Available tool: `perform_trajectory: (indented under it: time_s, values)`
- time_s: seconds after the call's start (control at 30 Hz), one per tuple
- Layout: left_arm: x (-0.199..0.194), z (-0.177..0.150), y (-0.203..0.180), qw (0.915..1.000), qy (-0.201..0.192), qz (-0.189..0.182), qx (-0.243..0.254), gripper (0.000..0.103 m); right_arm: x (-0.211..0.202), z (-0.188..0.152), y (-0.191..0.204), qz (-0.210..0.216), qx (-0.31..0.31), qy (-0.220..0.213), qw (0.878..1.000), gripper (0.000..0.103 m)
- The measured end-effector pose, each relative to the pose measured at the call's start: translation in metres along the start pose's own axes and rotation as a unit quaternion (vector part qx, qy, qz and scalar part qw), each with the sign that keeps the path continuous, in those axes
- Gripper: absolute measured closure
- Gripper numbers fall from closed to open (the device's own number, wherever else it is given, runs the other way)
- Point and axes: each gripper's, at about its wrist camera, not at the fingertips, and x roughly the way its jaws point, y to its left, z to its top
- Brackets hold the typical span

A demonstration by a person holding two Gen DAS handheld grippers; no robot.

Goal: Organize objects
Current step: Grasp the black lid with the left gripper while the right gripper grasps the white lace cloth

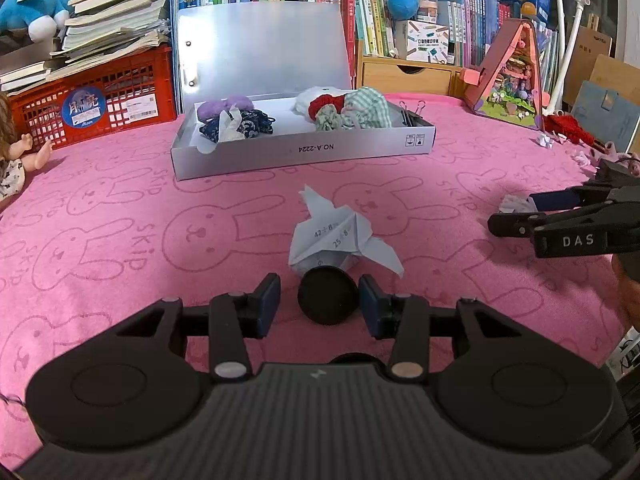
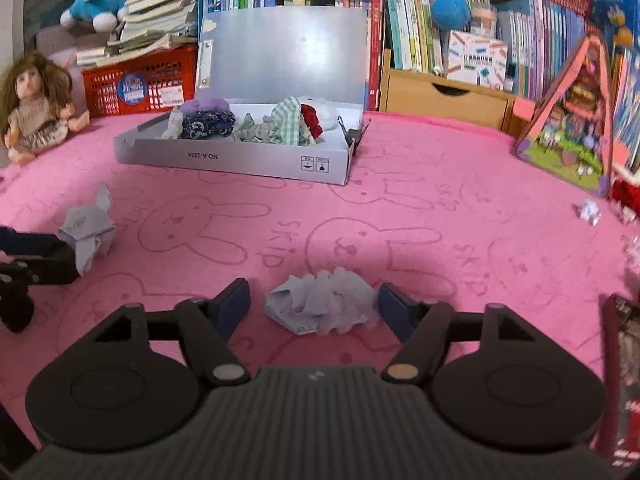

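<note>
- The left gripper [image 1: 319, 305] brackets a black round cap [image 1: 328, 295] under the folded paper bird [image 1: 334, 240], mid-blanket; pads aren't touching.
- The right gripper [image 2: 315, 305], partly open, straddles the crumpled paper [image 2: 322, 302] without pressing.
- Both papers look light and crushable: pinch gently at the thickest folds.
- The open box [image 1: 304, 148] sits toward the pink blanket [image 1: 120, 240]'s far edge.

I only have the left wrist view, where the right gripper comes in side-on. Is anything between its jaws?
Observer: Yes. A crumpled paper lies on the pink cloth, between the jaws of the right gripper.
Operator: Is it gripped?
Observer: Not that I can see. There is a gap between the paper and the left jaw.
Operator: Is there anything close by on its right?
Observer: A dark red object sits at the picture's right edge, too cropped to identify.
</note>
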Motion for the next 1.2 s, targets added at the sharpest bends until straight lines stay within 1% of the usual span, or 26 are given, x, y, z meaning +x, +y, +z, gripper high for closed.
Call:
perform_trajectory:
  time_s: [0.03, 0.07, 0.1, 0.13, 0.17, 0.23, 0.27, 0.3, 0.5, 0.9, 1.0, 1.2]
  values:
    - [0.000, 0.000, 0.000, 1.0000, 0.000, 0.000, 0.000, 0.054, 0.000, -0.001, -0.001, 0.003, 0.006, -0.002, 1.000, 0.028]
    - [0.000, 0.000, 0.000, 1.0000, 0.000, 0.000, -0.001, 0.054, -0.001, -0.002, -0.001, 0.004, 0.008, -0.005, 1.000, 0.032]
    - [0.000, 0.000, 0.000, 1.0000, 0.000, 0.001, -0.001, 0.054, -0.001, -0.003, 0.000, 0.004, 0.007, -0.007, 1.000, 0.037]
    - [0.001, 0.001, 0.000, 1.0000, 0.000, 0.001, -0.001, 0.054, -0.002, -0.003, 0.001, 0.004, 0.007, -0.009, 1.000, 0.039]
    - [0.001, 0.001, 0.000, 1.0000, 0.000, 0.002, -0.002, 0.054, -0.002, -0.003, 0.002, 0.005, 0.009, -0.012, 1.000, 0.044]
    - [0.001, 0.001, 0.000, 1.0000, -0.001, 0.002, -0.007, 0.055, -0.003, -0.004, 0.003, 0.005, 0.012, -0.015, 1.000, 0.044]
    - [0.001, 0.001, 0.000, 1.0000, -0.001, 0.004, -0.009, 0.062, -0.003, -0.005, 0.003, 0.003, 0.013, -0.017, 1.000, 0.045]
    - [0.000, 0.001, 0.000, 0.9999, -0.002, 0.007, -0.009, 0.066, -0.004, -0.005, 0.004, 0.002, 0.013, -0.019, 1.000, 0.045]
    - [-0.003, 0.002, 0.001, 0.9999, -0.003, 0.002, -0.011, 0.065, -0.009, -0.006, 0.005, 0.004, 0.024, -0.026, 0.999, 0.045]
    - [-0.017, 0.013, -0.002, 0.9995, -0.025, -0.006, -0.017, 0.065, -0.014, -0.003, 0.014, 0.011, 0.033, -0.040, 0.999, 0.045]
    - [-0.019, 0.015, -0.002, 0.9993, -0.029, -0.008, -0.022, 0.065, -0.015, -0.003, 0.014, 0.009, 0.042, -0.044, 0.998, 0.045]
    - [-0.021, 0.023, -0.004, 0.9988, -0.041, -0.009, -0.025, 0.065, -0.014, 0.000, 0.011, 0.020, 0.071, -0.047, 0.996, 0.045]
